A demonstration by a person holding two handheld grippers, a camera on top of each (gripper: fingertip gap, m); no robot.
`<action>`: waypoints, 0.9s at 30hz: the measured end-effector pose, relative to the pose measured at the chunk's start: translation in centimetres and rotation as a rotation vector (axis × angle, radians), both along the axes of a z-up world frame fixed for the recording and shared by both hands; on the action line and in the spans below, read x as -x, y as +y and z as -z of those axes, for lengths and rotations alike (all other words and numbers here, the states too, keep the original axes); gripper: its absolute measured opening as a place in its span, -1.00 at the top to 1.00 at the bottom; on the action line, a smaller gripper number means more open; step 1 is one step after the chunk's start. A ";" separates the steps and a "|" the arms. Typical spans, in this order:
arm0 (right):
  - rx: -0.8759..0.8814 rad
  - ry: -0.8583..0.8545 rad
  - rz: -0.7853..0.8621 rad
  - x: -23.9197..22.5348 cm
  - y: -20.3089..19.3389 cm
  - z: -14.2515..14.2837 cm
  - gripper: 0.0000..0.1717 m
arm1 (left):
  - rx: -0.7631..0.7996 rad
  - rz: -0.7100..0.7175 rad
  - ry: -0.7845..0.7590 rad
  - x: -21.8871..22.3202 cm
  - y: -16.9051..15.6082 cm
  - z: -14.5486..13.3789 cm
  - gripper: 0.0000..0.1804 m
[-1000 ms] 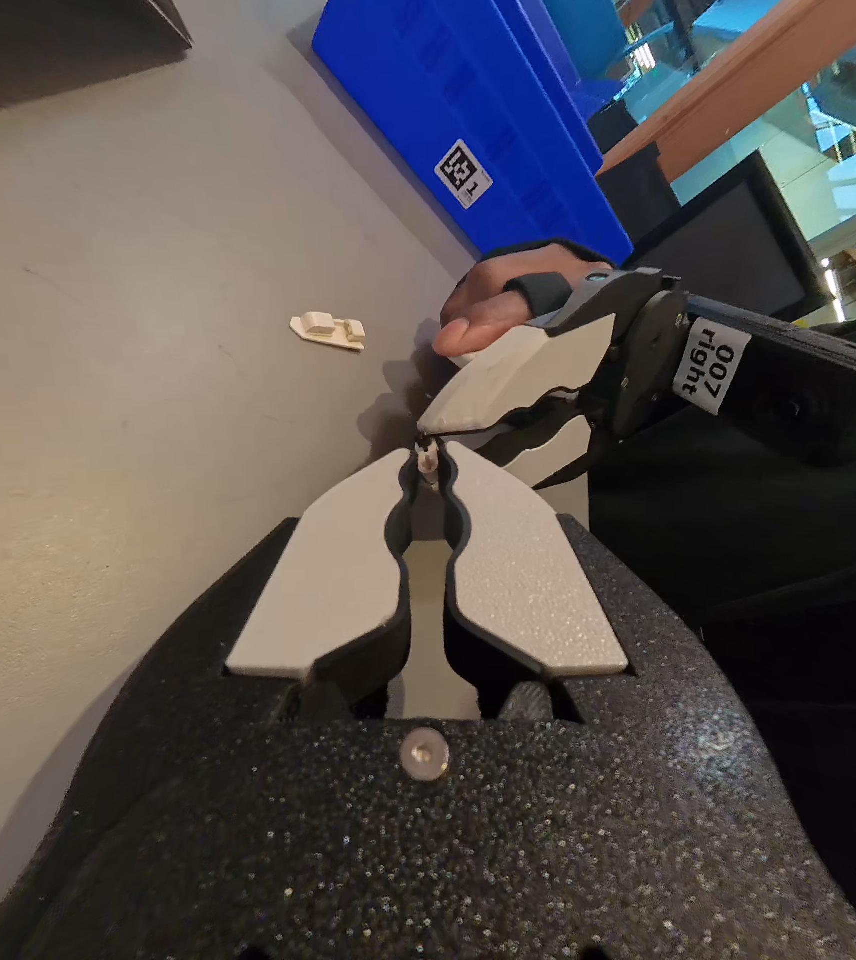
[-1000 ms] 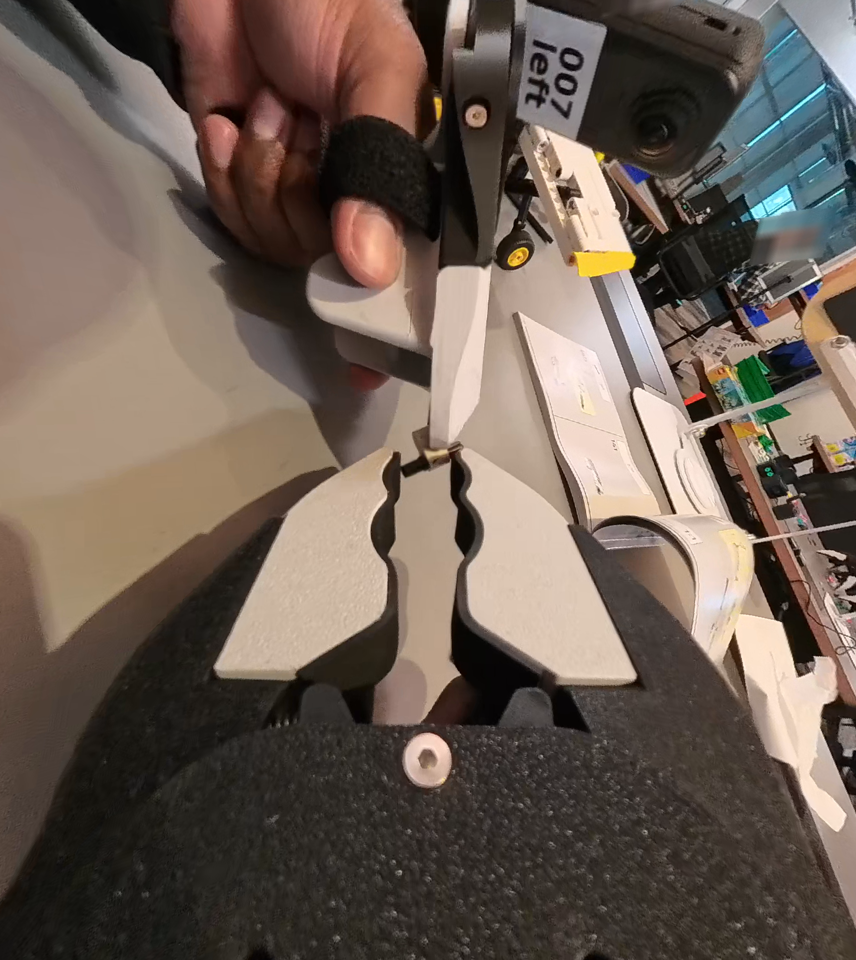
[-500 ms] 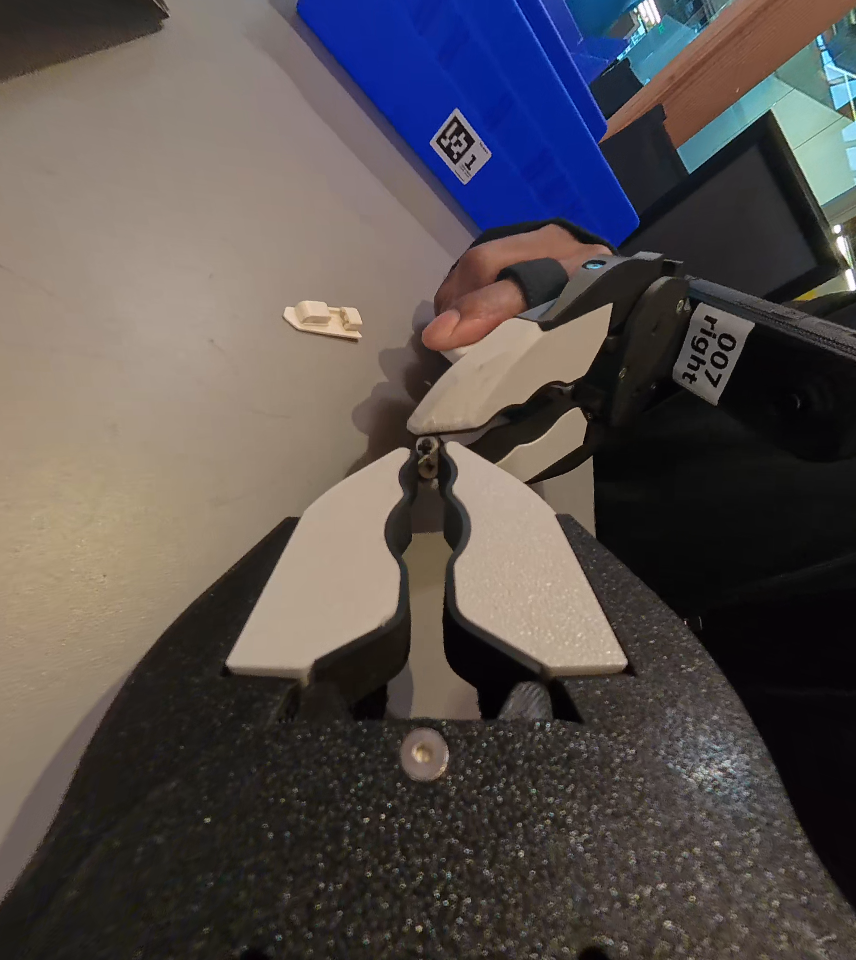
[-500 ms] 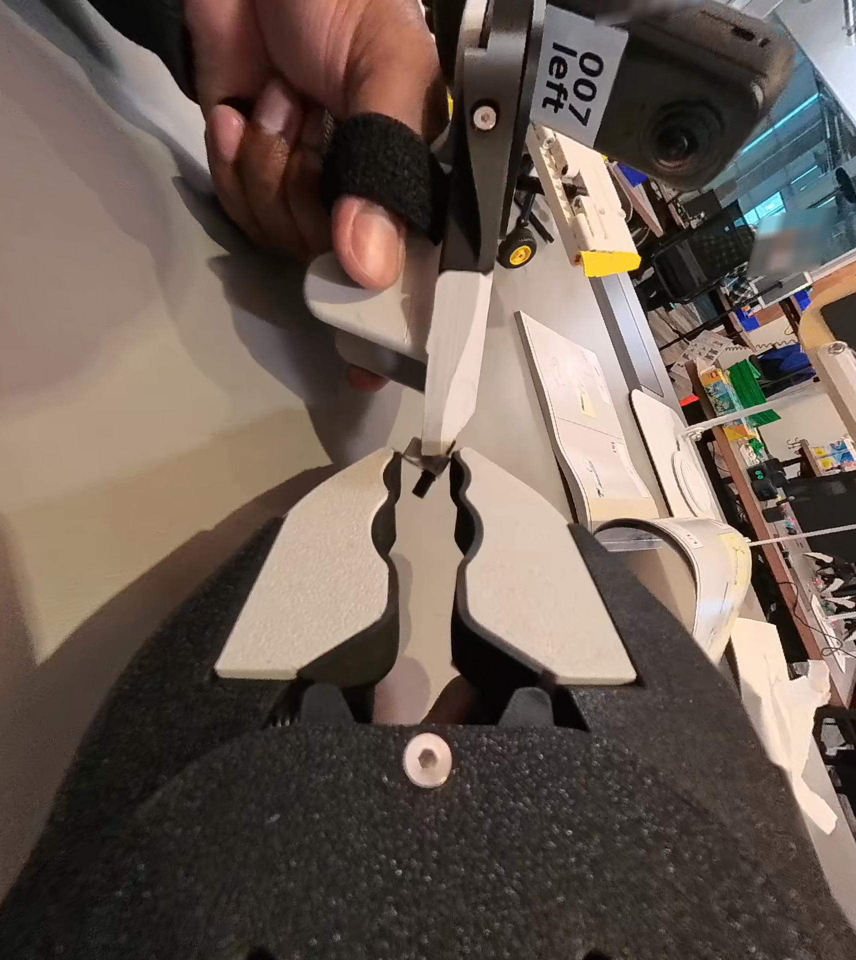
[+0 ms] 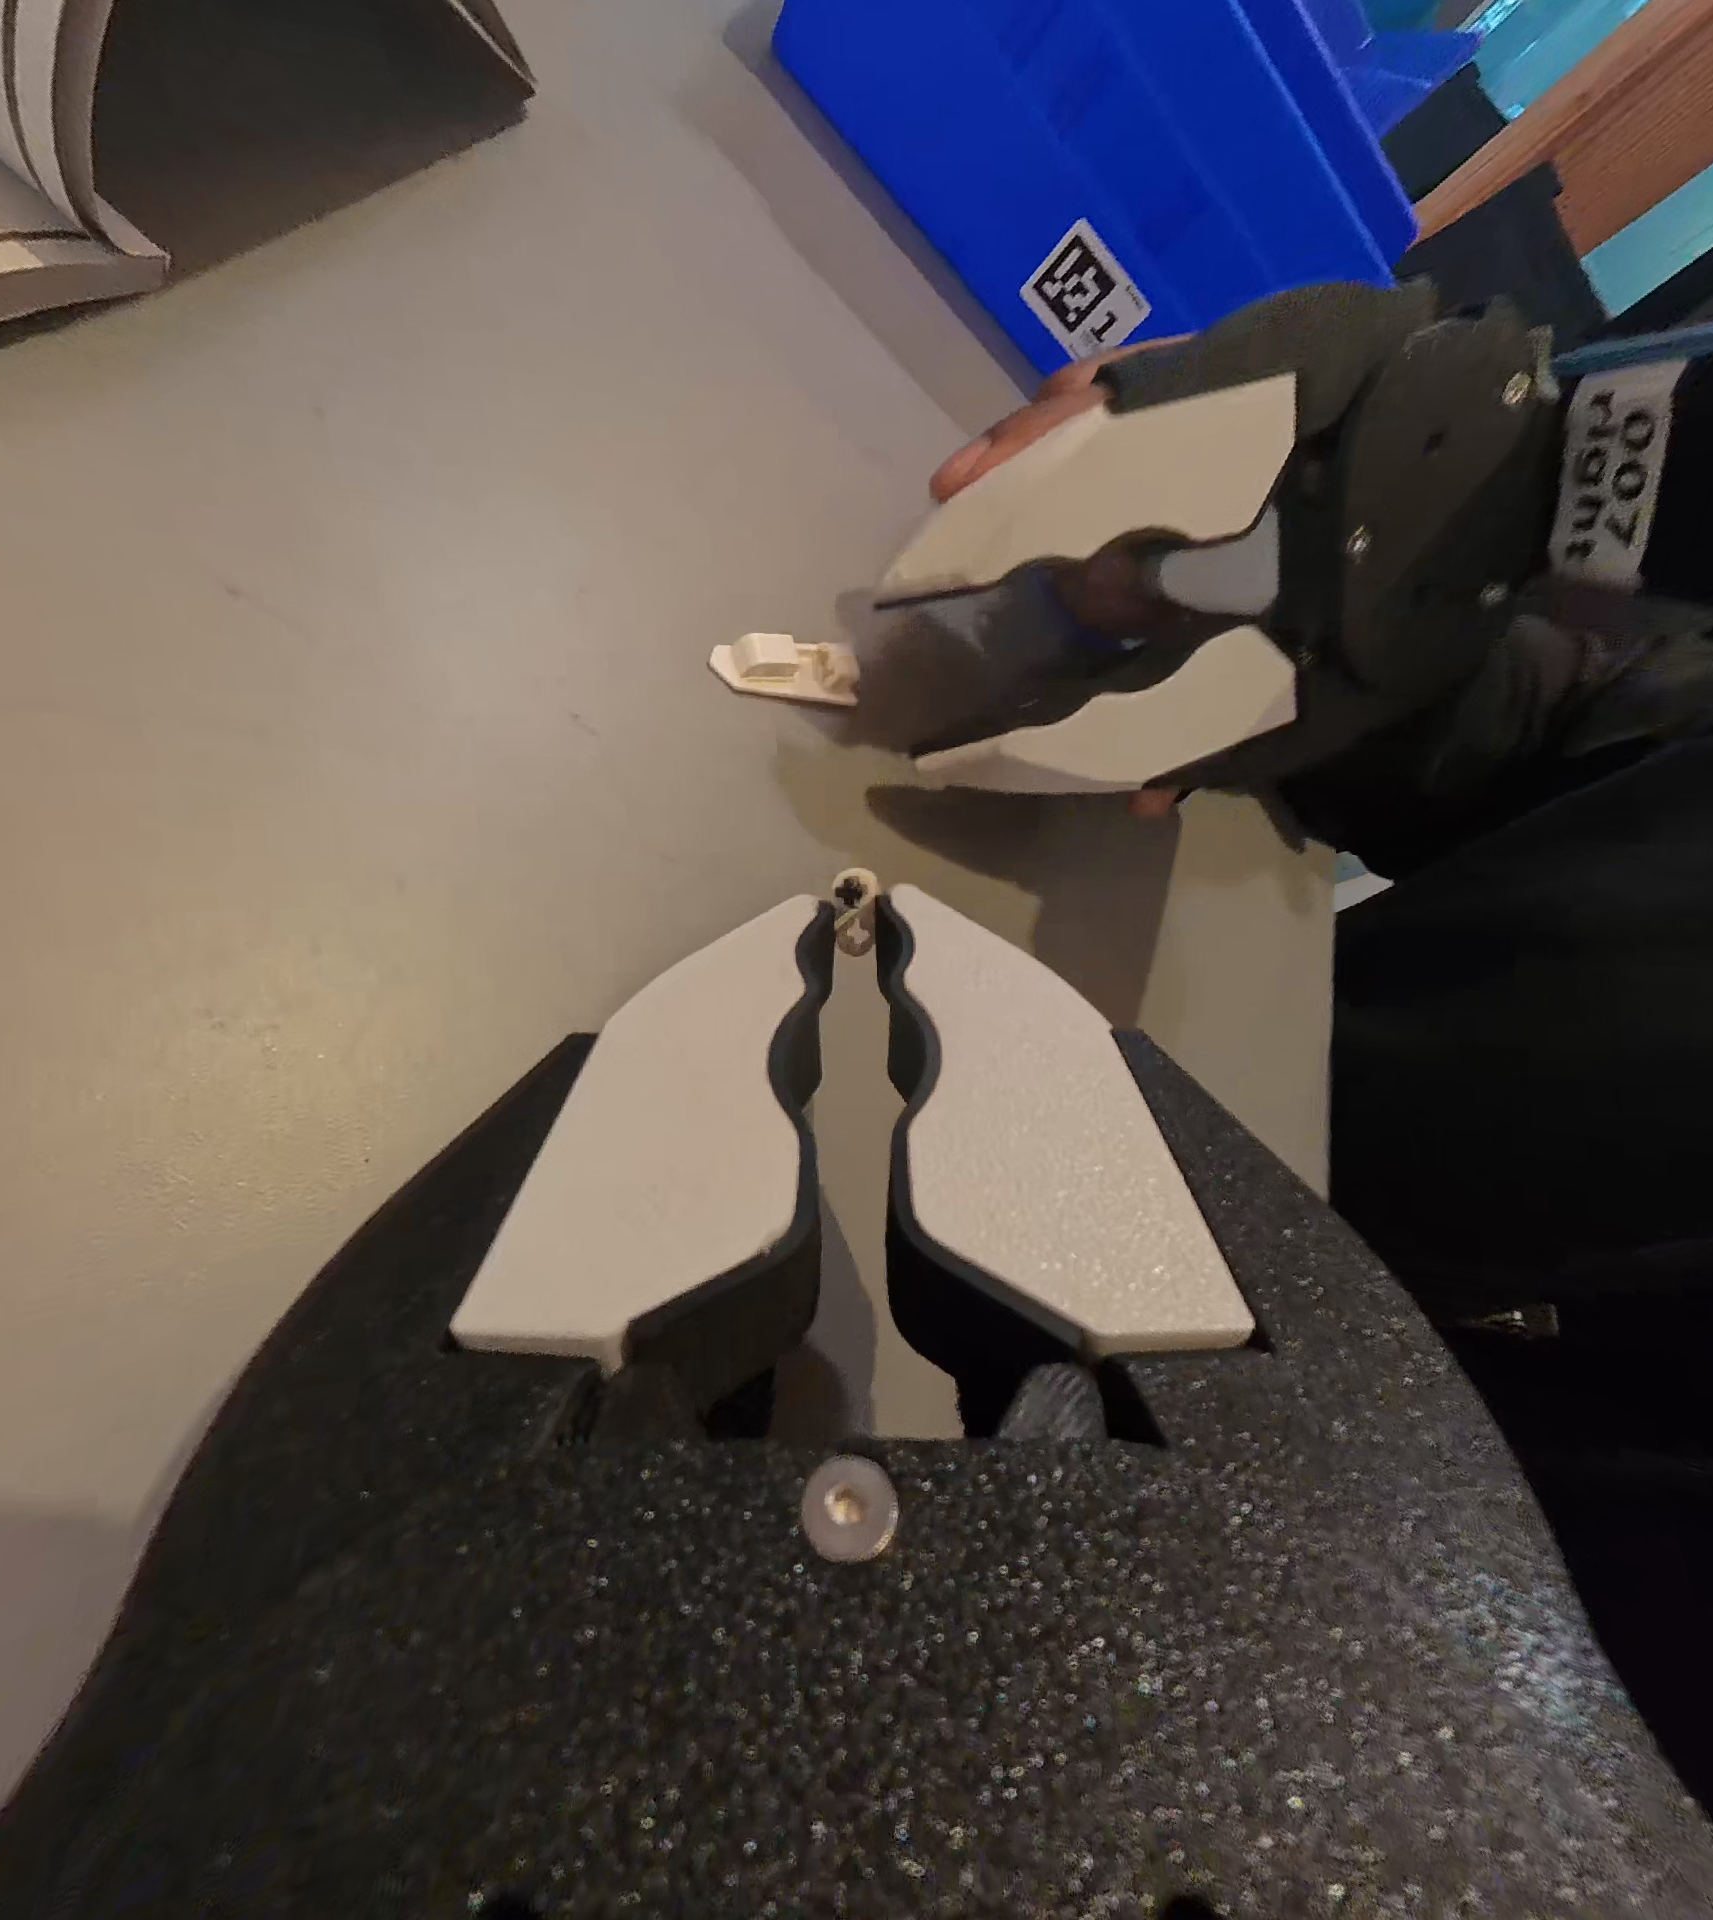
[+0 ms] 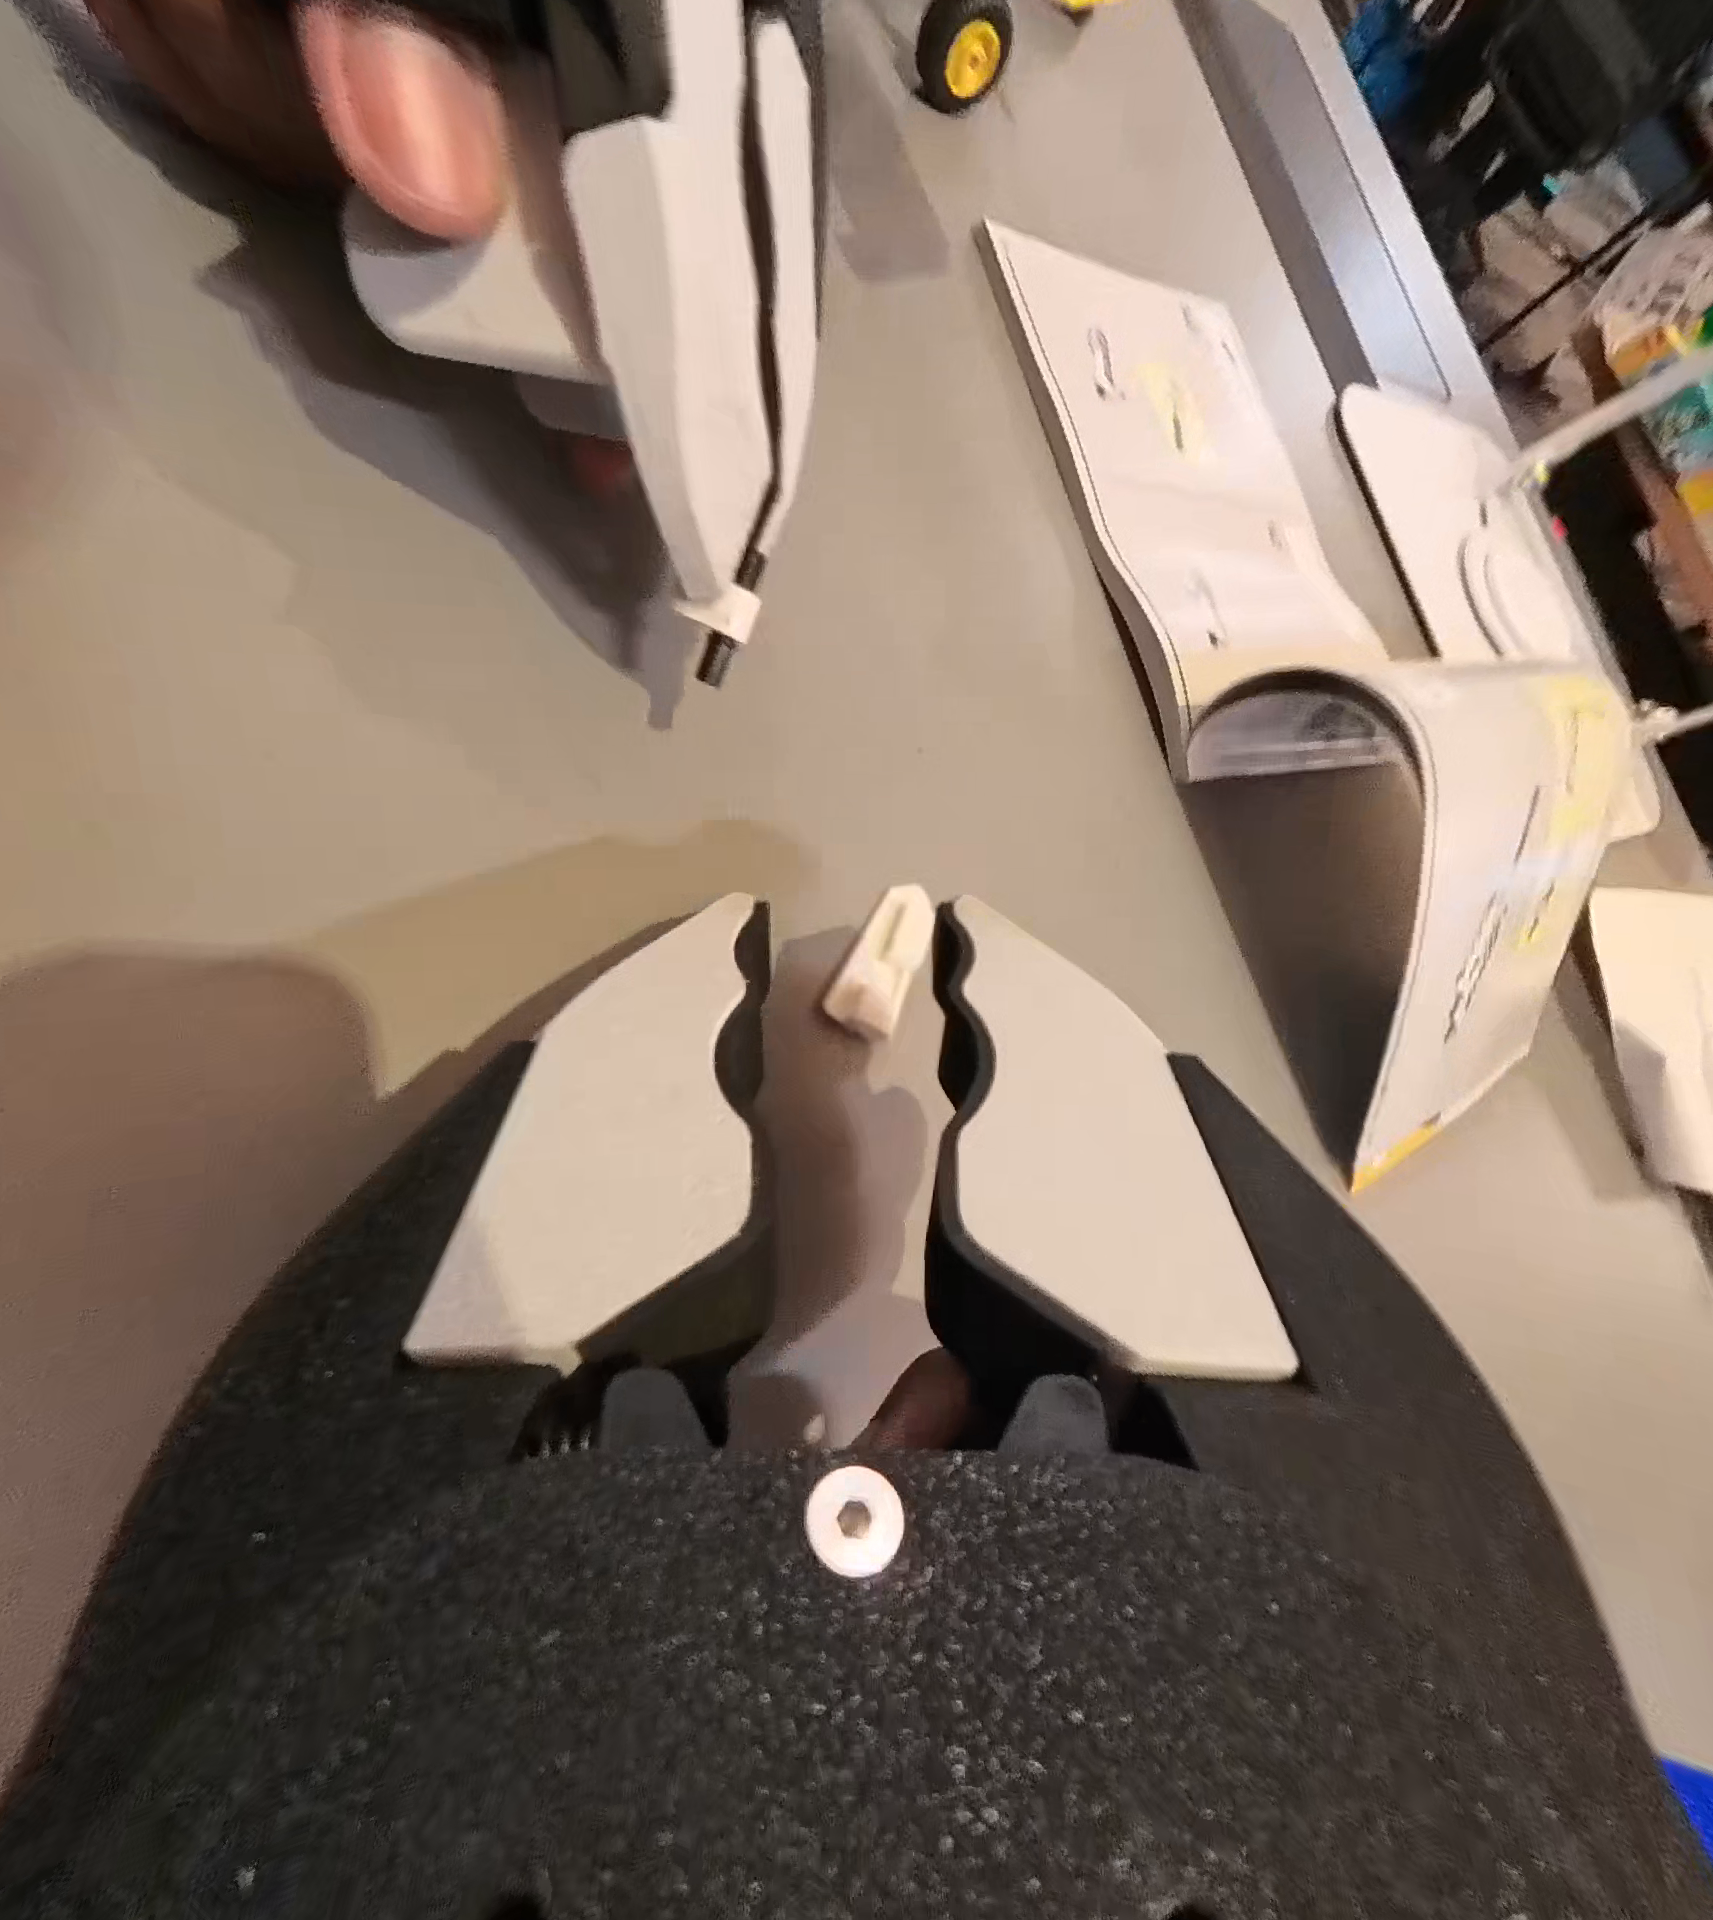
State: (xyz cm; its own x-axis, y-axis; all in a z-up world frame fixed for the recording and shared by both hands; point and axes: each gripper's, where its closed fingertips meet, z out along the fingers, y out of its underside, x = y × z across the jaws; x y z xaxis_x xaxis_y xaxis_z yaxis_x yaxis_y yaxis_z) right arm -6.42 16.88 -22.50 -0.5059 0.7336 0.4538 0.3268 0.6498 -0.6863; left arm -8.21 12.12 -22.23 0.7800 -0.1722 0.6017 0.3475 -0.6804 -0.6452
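Small cream plastic piece (image 6: 881, 964), flat w/ a raised block at one end, lies on the grey surface (image 6: 208, 623). Its long axis runs roughly along the right tool's (image 6: 850, 925) fingers, slightly skewed. It sits between those fingertips, closer to the right-hand finger, w/ a clear gap on the other side; jaws are released, nothing pinched. In the left wrist view the same piece (image 5: 779, 670) shows just ahead of the right tool's tips, well apart from the left tool (image 5: 854, 914).

Left tool is clenched on a tiny cream bush w/ a short black pin (image 6: 727, 634) through it, pads pressing both sides; it hangs above the surface, further off than the right tool from the cream piece.

Around: open instruction booklet (image 6: 1247, 520), yellow-hubbed wheel (image 6: 966, 47), blue bin (image 5: 1091, 156).
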 end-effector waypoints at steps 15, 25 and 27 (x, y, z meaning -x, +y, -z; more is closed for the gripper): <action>0.147 -0.206 0.081 -1.0 1.5 1.6 0.59 | 0.039 0.049 0.295 0.6 1.0 1.3 0.92; 0.189 -0.261 0.155 0.1 1.2 2.1 0.82 | -0.056 0.057 0.265 0.3 0.5 0.2 0.91; 0.179 -0.255 0.149 0.3 1.3 2.0 0.82 | -0.064 0.047 0.248 0.5 0.3 0.1 0.90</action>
State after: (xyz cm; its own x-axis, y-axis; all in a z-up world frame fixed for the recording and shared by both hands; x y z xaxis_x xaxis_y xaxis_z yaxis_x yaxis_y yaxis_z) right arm -6.69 18.20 -24.54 -0.4677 0.8646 0.1835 0.5848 0.4584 -0.6692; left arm -8.73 12.46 -22.30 0.8926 -0.2436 0.3794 0.1419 -0.6468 -0.7493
